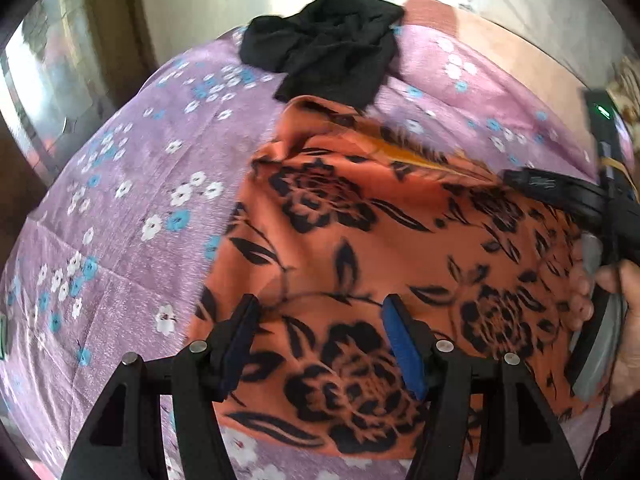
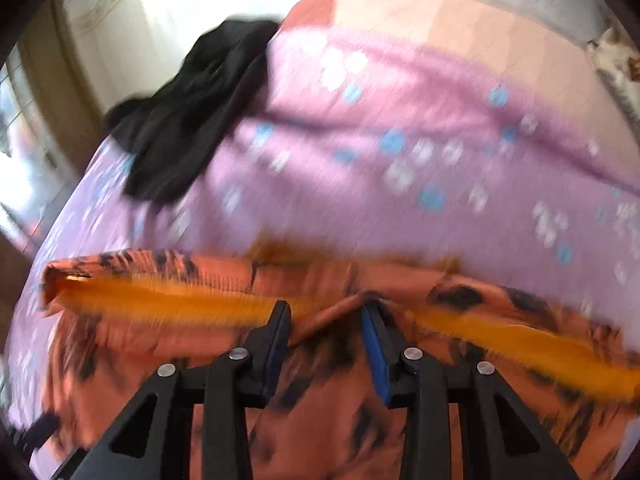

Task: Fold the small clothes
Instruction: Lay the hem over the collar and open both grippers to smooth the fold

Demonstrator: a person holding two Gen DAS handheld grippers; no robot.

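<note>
Two garments lie on the bed (image 1: 120,208): the orange floral garment (image 1: 360,240) spread over the middle of the purple flowered cover toward its near edge, and a crumpled black garment (image 1: 328,44) set aside by the far edge, we judge awaiting its turn. Our left gripper (image 1: 320,344) hangs spread over the near part of the orange cloth, gripping nothing, probably ready to take that edge for a fold. Our right gripper (image 2: 326,336) sits at the yellow-lined band (image 2: 160,300) on the far side; a ridge of cloth rises between its parted jaws, but blur prevents confirming a pinch.
</note>
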